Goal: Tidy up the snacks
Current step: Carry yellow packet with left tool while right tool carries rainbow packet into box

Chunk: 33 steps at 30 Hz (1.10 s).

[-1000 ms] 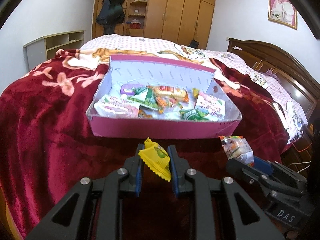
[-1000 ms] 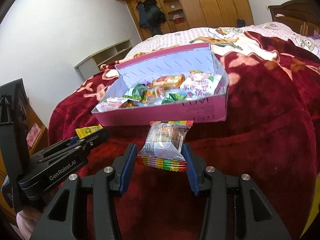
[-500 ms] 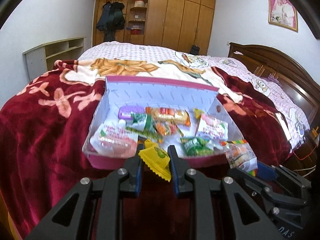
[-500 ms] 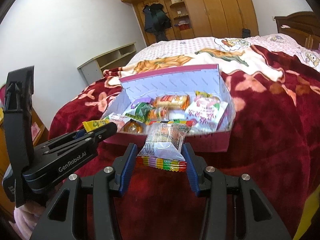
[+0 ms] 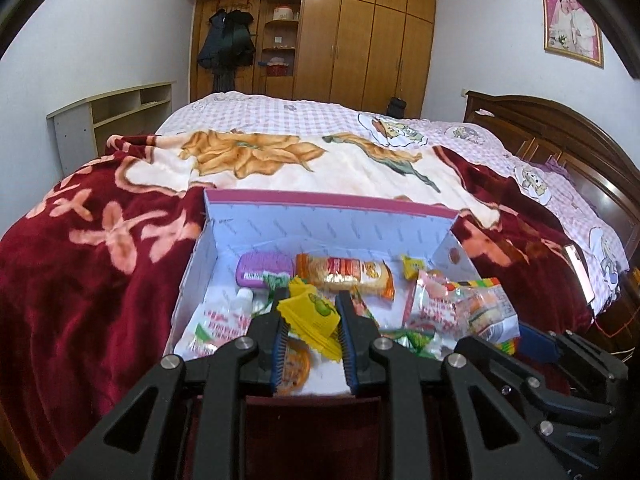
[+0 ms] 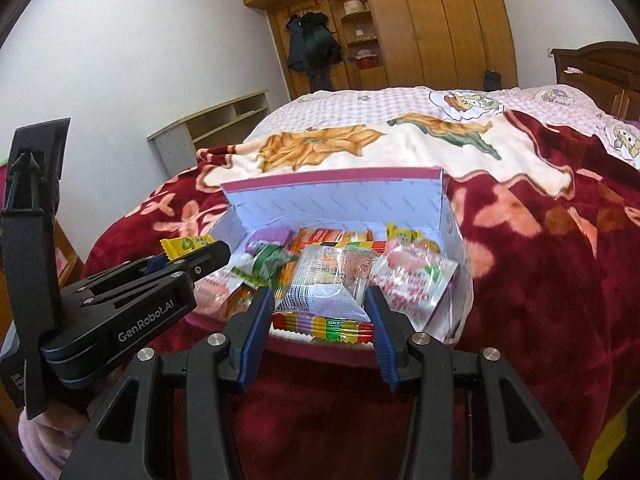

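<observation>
Clamped on a small yellow sachet (image 5: 310, 312), the left gripper (image 5: 309, 322) is hanging over the near part of the pink snack box (image 5: 328, 198) in the left wrist view, its blue pads pinching the crinkled packet on both sides. Below and beyond it the box is already holding a purple tin (image 5: 265, 269), a long orange biscuit pack (image 5: 346, 276) and several loose wrappers, and the right gripper (image 5: 516, 334) is showing at the lower right with its packet leading. Moving to the right wrist view, the right gripper (image 6: 320, 312) is gripping a clear snack packet with a rainbow-striped edge (image 6: 326, 284), jaws partly spread around its width, poised at the box's near pink wall (image 6: 320, 346). To do this well, I would judge that each packet should be carried clear past that wall and let go low over a bare patch, one hand at a time so the tools are not crowding each other. Only the right wrist view is showing the left gripper (image 6: 190, 254) from the side, with a pink sleeve (image 6: 40, 436) beneath it; only the left wrist view is showing the headboard (image 5: 560, 144) and the framed photo (image 5: 572, 26).
</observation>
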Each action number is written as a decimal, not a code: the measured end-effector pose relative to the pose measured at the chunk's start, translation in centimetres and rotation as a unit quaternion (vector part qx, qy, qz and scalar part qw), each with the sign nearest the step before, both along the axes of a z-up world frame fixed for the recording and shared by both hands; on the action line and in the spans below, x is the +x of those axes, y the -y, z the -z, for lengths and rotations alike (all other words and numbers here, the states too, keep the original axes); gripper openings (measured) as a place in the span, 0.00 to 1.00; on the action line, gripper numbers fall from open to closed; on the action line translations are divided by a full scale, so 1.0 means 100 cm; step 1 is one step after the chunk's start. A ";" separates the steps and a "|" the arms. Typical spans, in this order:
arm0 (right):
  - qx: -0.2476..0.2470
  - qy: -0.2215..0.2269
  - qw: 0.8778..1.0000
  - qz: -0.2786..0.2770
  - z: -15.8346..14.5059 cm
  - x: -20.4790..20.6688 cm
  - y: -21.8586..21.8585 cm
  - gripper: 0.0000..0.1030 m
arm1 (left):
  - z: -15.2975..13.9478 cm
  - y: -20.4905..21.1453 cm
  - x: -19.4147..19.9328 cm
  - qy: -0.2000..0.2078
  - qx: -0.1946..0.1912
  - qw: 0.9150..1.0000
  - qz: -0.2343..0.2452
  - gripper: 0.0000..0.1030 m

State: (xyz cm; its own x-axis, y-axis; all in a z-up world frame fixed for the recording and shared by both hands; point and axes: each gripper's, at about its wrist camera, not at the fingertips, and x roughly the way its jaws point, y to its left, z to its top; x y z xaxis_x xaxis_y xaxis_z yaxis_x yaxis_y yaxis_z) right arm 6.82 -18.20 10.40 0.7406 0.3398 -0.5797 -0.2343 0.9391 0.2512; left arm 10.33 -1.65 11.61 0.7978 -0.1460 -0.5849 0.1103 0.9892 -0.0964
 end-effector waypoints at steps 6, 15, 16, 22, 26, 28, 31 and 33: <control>0.000 0.003 1.000 0.010 -0.002 0.017 0.002 0.47 | 0.000 0.003 0.016 0.001 0.002 1.000 -0.004 0.23; -0.005 -0.005 1.000 0.024 0.008 0.041 0.007 0.47 | 0.011 0.007 0.040 -0.002 0.010 1.000 -0.008 0.23; -0.005 -0.008 1.000 0.026 0.010 0.044 0.008 0.47 | 0.012 0.007 0.042 -0.002 0.011 1.000 -0.007 0.23; -0.007 -0.015 0.999 0.029 0.018 0.060 0.009 0.47 | 0.021 0.009 0.055 -0.009 0.012 1.000 -0.010 0.23; -0.007 -0.016 0.999 0.029 0.020 0.065 0.009 0.47 | 0.026 0.011 0.062 -0.014 0.013 1.000 -0.012 0.23; -0.009 -0.018 0.999 0.029 0.022 0.069 0.008 0.47 | 0.029 0.011 0.064 -0.015 0.015 1.000 -0.013 0.23; -0.011 -0.023 0.999 0.030 0.027 0.076 0.007 0.47 | 0.032 0.012 0.069 -0.018 0.016 1.000 -0.014 0.23; -0.011 -0.026 0.999 0.030 0.030 0.080 0.007 0.47 | 0.034 0.011 0.071 -0.021 0.015 1.000 -0.015 0.23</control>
State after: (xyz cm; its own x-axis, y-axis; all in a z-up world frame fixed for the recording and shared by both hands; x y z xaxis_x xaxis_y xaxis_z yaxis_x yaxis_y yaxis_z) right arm 14.78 -18.91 7.38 0.7279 0.2820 -0.6250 -0.1644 0.9567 0.2402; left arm 17.41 -2.80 8.20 0.7767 -0.1043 -0.6212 0.0777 0.9945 -0.0699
